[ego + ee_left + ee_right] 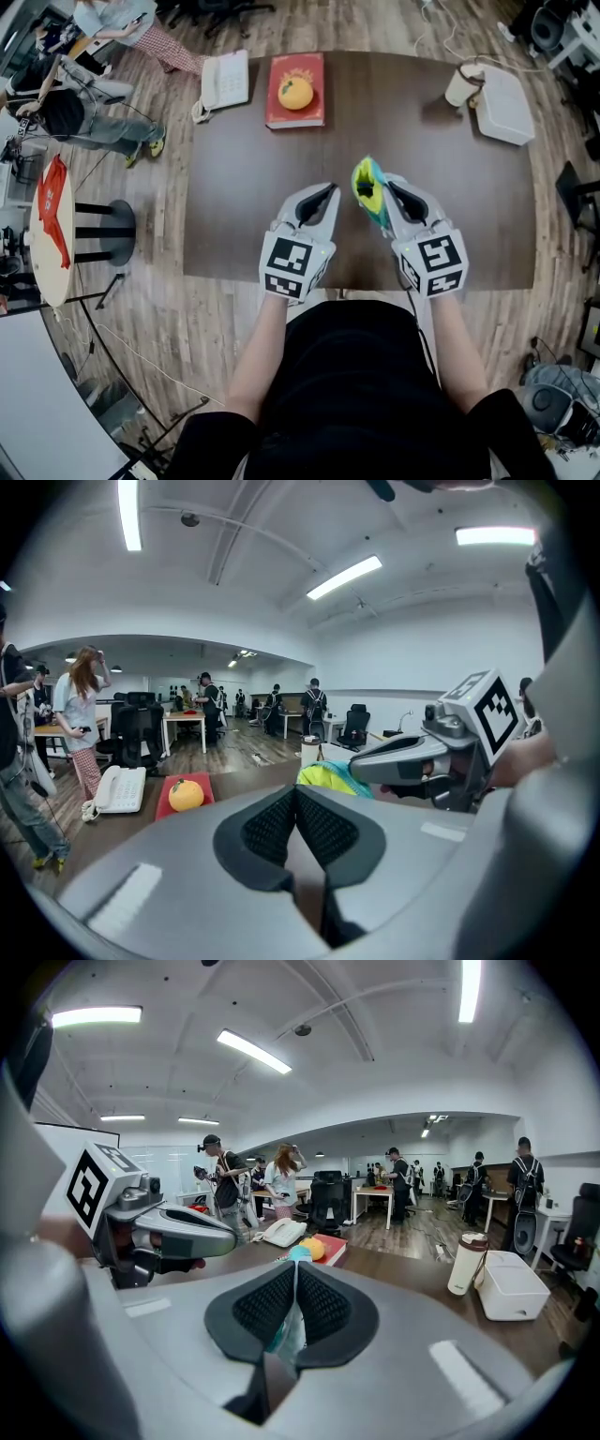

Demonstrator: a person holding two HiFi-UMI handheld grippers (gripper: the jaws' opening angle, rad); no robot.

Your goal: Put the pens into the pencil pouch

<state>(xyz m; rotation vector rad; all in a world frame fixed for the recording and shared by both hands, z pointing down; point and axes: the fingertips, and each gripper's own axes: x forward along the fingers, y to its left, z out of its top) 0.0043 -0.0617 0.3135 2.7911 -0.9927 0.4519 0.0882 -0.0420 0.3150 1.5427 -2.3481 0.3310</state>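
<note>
My right gripper (388, 190) is shut on the pencil pouch (368, 186), a yellow and teal fabric pouch that hangs over the dark brown table (244, 187). In the right gripper view a strip of teal fabric (284, 1330) is pinched between the closed pads, and the gripper (295, 1274) points across the table. My left gripper (328, 191) sits just left of the pouch, shut with nothing in it. The left gripper view has its pads (272, 825) pressed together, with the pouch (328, 778) and the right gripper (412, 761) ahead on the right. No pen shows in any view.
At the table's far edge lie a red book (296, 112) with an orange (295, 92) on it and a white telephone (225, 80). A white box (504, 105) and a tumbler (460, 86) stand at the far right. People and office desks are beyond.
</note>
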